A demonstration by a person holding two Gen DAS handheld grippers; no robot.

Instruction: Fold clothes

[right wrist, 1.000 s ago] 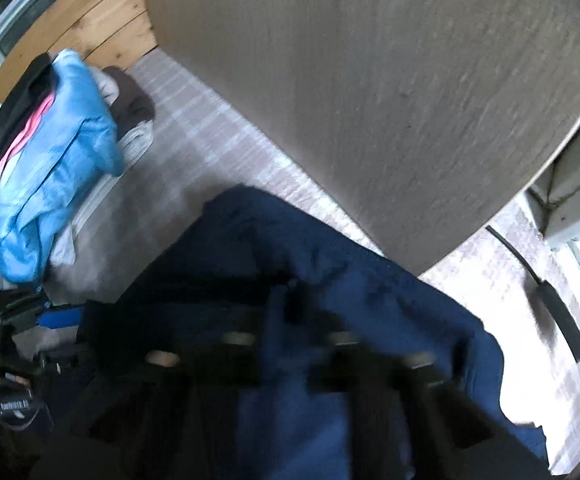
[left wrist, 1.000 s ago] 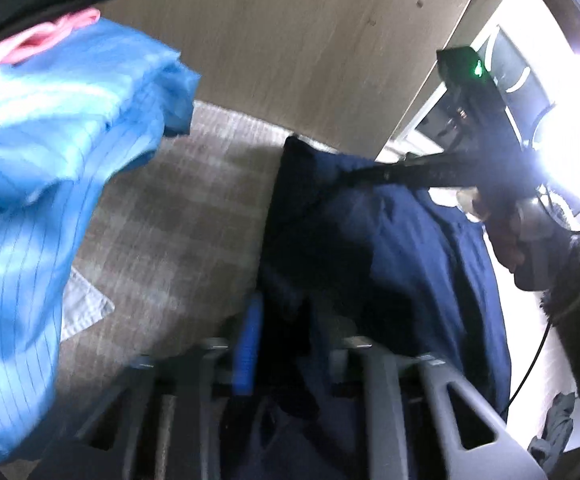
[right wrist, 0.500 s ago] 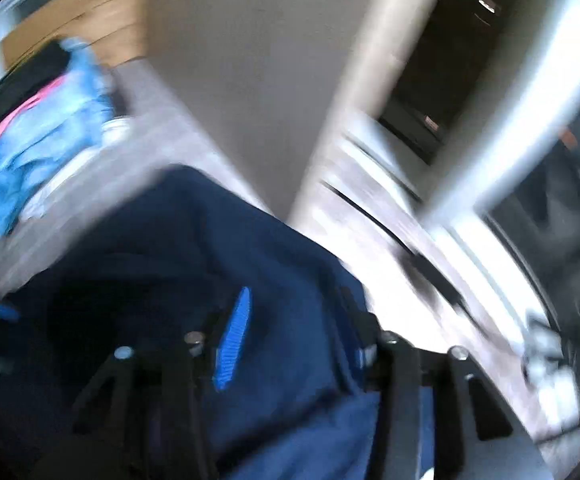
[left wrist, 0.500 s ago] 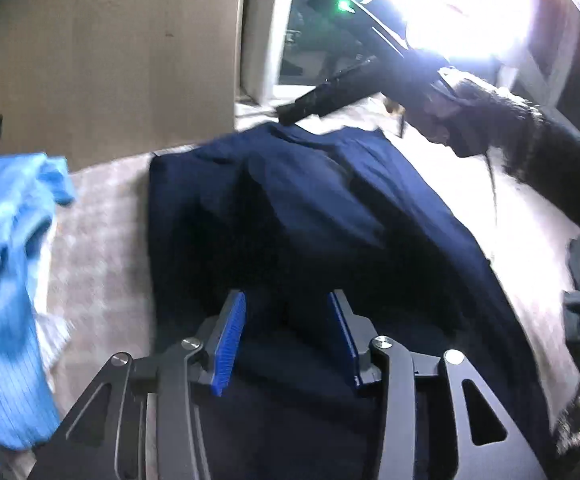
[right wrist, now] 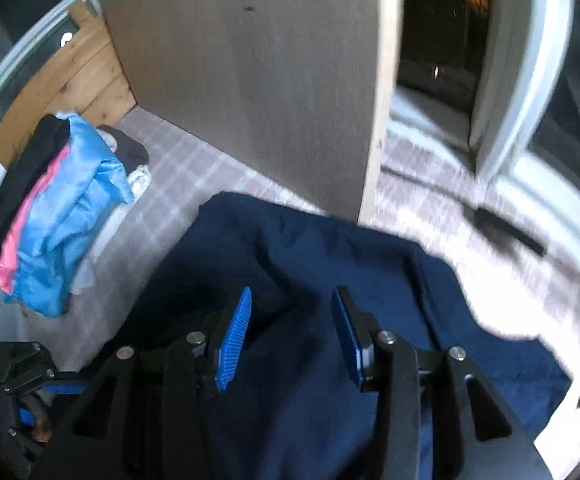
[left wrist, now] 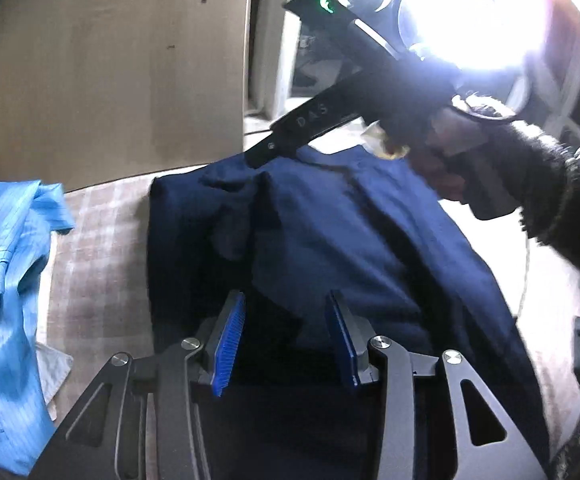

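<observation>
Navy garment — near edge hidden behind left claw, window glare.

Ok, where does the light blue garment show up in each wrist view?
Left wrist: light blue garment fills the left edge, left of the navy garment.
Right wrist: it lies at middle left in a pile, again left of the navy garment.
Shared landmark: the upright beige panel behind both.

Checked bedcover bears a navy garment and a clothes pile.

Parted tongs over navy garment
</observation>
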